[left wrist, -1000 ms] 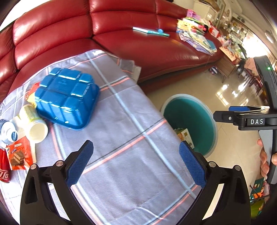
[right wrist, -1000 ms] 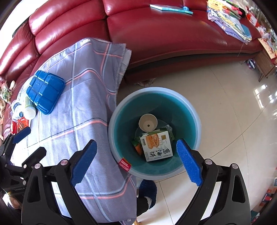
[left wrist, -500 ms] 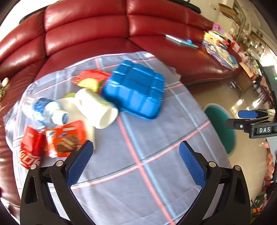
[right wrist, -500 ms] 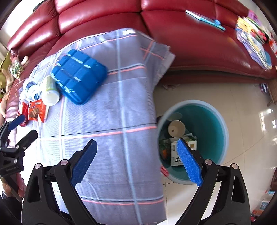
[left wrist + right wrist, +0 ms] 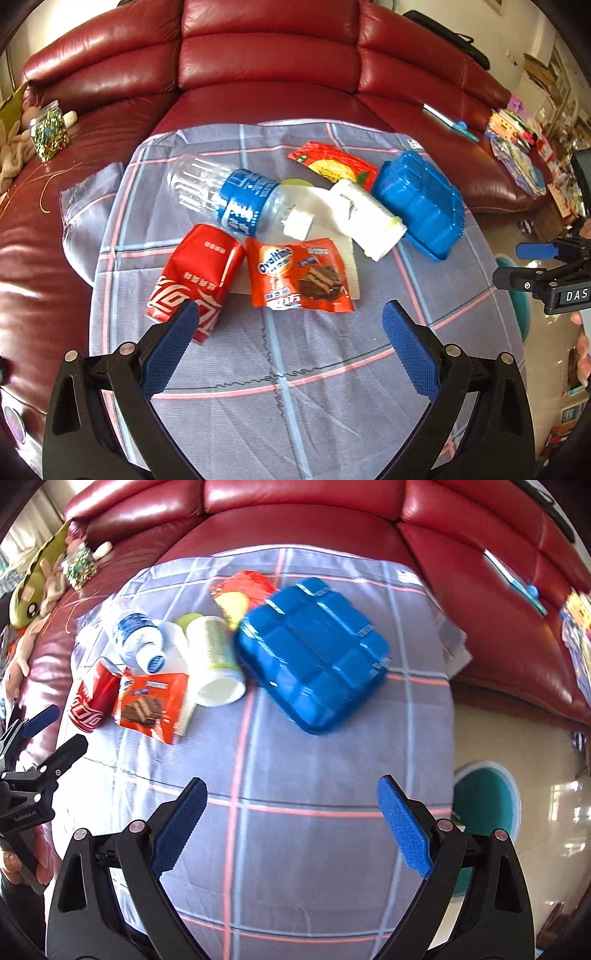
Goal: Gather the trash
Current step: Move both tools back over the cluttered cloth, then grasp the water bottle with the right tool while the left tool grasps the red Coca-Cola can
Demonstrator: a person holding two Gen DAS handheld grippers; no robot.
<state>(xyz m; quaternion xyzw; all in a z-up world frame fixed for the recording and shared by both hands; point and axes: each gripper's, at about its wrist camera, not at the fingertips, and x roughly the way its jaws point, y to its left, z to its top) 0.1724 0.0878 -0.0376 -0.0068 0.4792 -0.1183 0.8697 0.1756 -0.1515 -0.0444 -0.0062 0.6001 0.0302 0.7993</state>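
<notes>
Your left hand-held gripper (image 5: 290, 345) hangs over the plaid cloth (image 5: 295, 406) on the tabletop, its blue pads spread wide with nothing between them. Just ahead of it lies the trash in a tight cluster: a crushed red cola can (image 5: 195, 275) touching the left pad's tip in view, an orange Ovaltine wrapper (image 5: 297, 275) beside the can, a clear water bottle (image 5: 229, 195) with a blue label lying on its side behind them, a white paper cup (image 5: 369, 219) tipped over, a red snack packet (image 5: 334, 162) at the back, and a blue plastic tray (image 5: 419, 205) upside down, touching the cup. Your right hand-held gripper (image 5: 291, 823) is also spread and empty, above bare cloth nearer the tray. The teal bin (image 5: 487, 801) stands on the floor to the right, past the cloth's edge.
</notes>
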